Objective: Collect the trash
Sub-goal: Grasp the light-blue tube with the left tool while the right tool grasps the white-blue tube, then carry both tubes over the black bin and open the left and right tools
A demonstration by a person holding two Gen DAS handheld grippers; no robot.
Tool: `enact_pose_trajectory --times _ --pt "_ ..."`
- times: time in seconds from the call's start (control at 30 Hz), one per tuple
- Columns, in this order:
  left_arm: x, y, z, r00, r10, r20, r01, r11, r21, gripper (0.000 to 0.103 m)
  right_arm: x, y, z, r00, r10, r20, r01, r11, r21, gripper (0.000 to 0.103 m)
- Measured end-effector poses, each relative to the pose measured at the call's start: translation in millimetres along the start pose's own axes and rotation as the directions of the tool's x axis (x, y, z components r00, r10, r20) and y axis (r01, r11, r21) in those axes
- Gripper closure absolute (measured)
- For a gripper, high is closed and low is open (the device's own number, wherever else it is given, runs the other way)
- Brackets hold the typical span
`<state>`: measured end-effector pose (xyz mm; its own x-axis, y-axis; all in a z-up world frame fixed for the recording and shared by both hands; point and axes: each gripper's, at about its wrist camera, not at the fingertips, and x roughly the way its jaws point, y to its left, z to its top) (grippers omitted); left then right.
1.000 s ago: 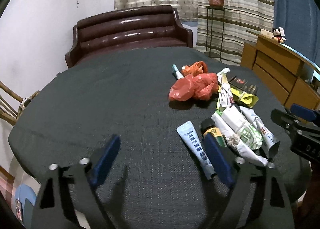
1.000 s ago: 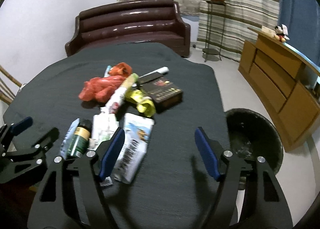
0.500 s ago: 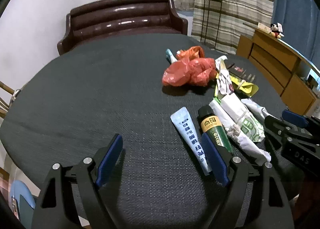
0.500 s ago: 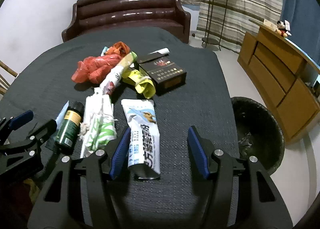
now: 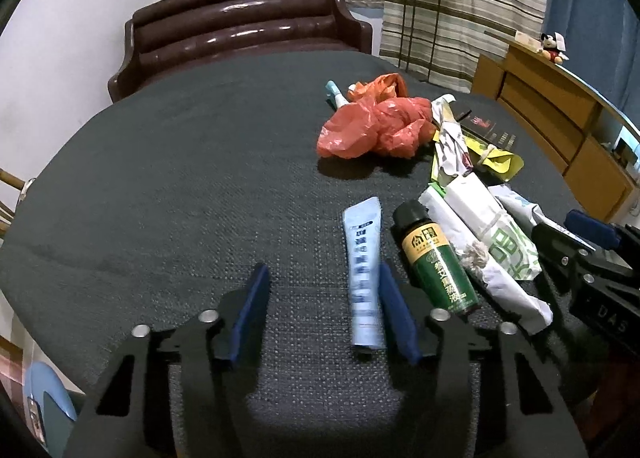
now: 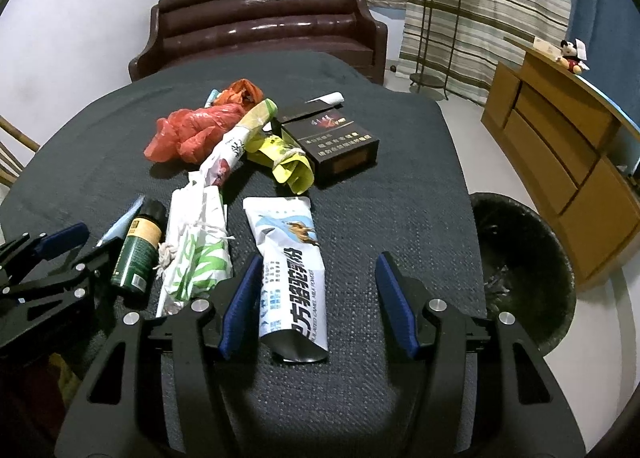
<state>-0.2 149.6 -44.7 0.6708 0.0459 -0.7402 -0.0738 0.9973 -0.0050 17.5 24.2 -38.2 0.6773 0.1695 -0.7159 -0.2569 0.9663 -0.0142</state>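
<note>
Trash lies on a dark round table (image 5: 160, 178). My left gripper (image 5: 322, 298) is open low over the table, with a light blue tube (image 5: 363, 266) between its fingers against the right one. A green spray can (image 5: 436, 258) and white-green wrappers (image 5: 492, 234) lie to its right. My right gripper (image 6: 316, 294) is open around the near end of a white milk powder pouch (image 6: 290, 266). A black bin (image 6: 524, 270) stands on the floor right of the table.
A red plastic bag (image 5: 372, 126), a yellow wrapper (image 6: 288, 166) and a dark box (image 6: 336, 142) lie further back. A brown sofa (image 5: 240, 30) stands behind the table. A wooden cabinet (image 6: 568, 146) is at the right.
Both grippers have moved forward and lower over the table. The blue tube now lies between the left fingers and the pouch between the right fingers.
</note>
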Motion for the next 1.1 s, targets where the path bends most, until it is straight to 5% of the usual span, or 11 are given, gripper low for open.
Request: enact_pose_trajectory --times 0.23,0.33,0.8,1.1 --pt "-2.0 5.1 -0.5 1.000 -0.016 0.020 0.016 1.000 0.006 0.076 3.5 3.5 -1.1 1.000 0.020 -0.011 -0.020 1.000 -0.007 0.074" --pt "-2.2 7.6 -0.8 0.999 -0.030 0.027 0.030 1.000 0.005 0.087 2.8 4.7 -2.5 1.000 0.026 -0.009 -0.026 1.000 -0.011 0.075" --pt "-28.3 3.5 6.2 0.993 -0.065 0.094 0.066 0.998 -0.004 0.088 -21.1 -8.0 -4.9 0.998 0.033 0.057 -0.034 0.999 0.005 0.076" --pt "-38.4 -44.0 34.0 0.976 -0.161 0.147 0.153 0.986 0.059 0.088 -36.7 -59.1 0.7 0.992 -0.069 0.108 0.062 0.996 0.067 0.076"
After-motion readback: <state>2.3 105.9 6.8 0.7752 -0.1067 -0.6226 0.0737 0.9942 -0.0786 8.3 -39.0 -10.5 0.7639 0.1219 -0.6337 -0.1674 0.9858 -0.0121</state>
